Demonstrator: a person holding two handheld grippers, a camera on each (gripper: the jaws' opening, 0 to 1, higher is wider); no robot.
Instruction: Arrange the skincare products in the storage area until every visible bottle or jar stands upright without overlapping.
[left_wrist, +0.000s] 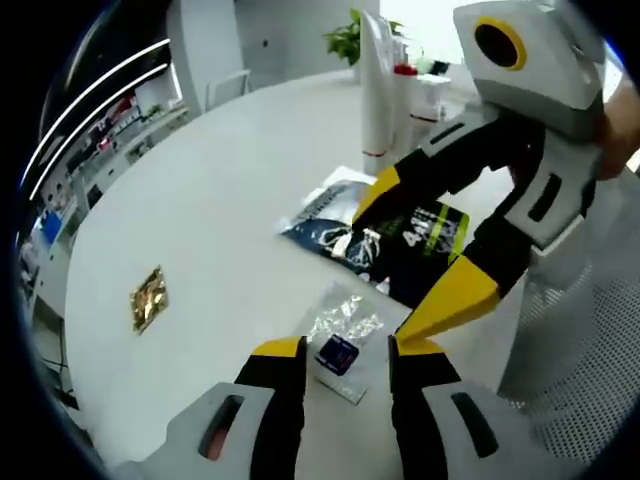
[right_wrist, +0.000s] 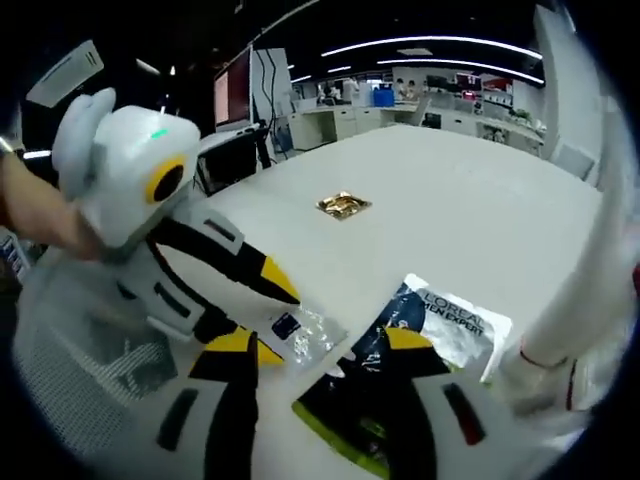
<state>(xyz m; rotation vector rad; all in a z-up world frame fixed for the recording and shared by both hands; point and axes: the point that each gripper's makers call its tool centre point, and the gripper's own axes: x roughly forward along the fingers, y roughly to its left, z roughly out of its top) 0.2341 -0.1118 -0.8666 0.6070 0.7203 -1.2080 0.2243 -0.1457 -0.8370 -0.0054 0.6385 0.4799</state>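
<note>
A small clear sachet with a blue square lies flat on the white table, just beyond the tips of my left gripper, which is open. A dark L'Oreal sample pack lies flat behind it. My right gripper reaches in from the right, open wide with its jaws straddling that pack. In the right gripper view, my right gripper hangs open above the dark pack and the clear sachet. The left gripper comes in from the left. A tall white tube stands upright behind the pack.
A gold foil sachet lies alone farther out on the round white table. A white mesh basket stands by the grippers. More white and red products and a plant stand at the far edge.
</note>
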